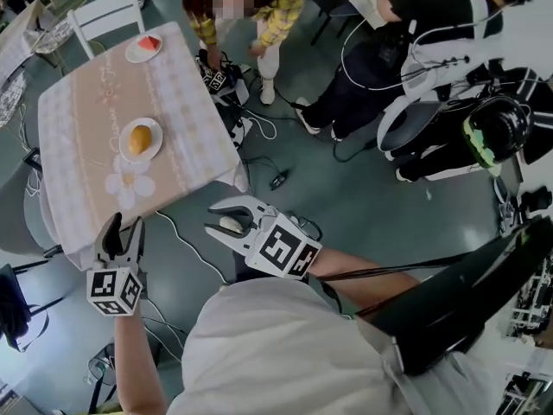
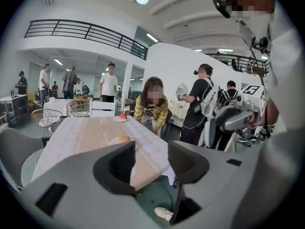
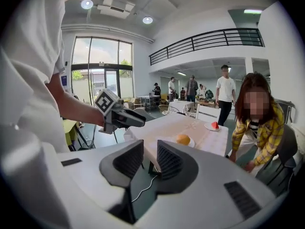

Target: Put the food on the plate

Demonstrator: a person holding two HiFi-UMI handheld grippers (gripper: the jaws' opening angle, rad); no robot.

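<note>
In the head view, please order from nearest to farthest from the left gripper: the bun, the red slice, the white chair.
1. Bun, on the near plate, ahead of the left gripper.
2. Red slice, on the far plate.
3. White chair, beyond the table.

Golden round bun lying on white plate, mid-surface; red wedge on far plate.
</note>
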